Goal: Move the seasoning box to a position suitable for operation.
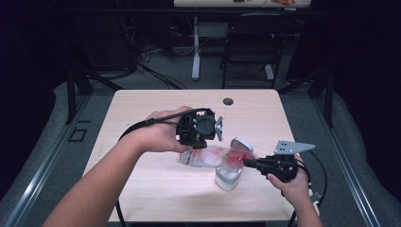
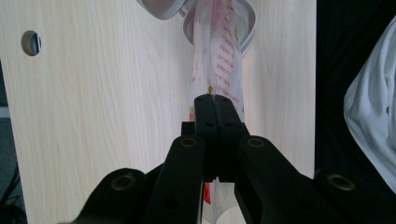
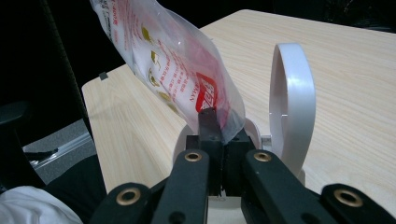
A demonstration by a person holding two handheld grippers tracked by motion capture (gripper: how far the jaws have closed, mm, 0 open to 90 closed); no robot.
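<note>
A clear plastic bag (image 1: 208,156) with red print is stretched between both grippers, just above the light wooden table (image 1: 156,189). My left gripper (image 1: 195,142) comes down from above and is shut on one end of the bag (image 2: 219,56), its jaws pressed together on the film (image 2: 213,100). My right gripper (image 1: 246,163) is shut on the other, red-printed end (image 3: 173,60), its jaws pinching the film (image 3: 215,116). Under that end stands a white round container (image 1: 228,177) with its hinged lid (image 1: 241,143) open. The lid (image 3: 292,102) stands upright beside the right jaws.
A cable hole (image 1: 228,101) sits near the table's far edge and also appears in the left gripper view (image 2: 30,42). Beyond the table are a dark chair (image 1: 250,42) and a desk leg (image 1: 196,47). White clothing (image 2: 373,107) lies past the table's edge.
</note>
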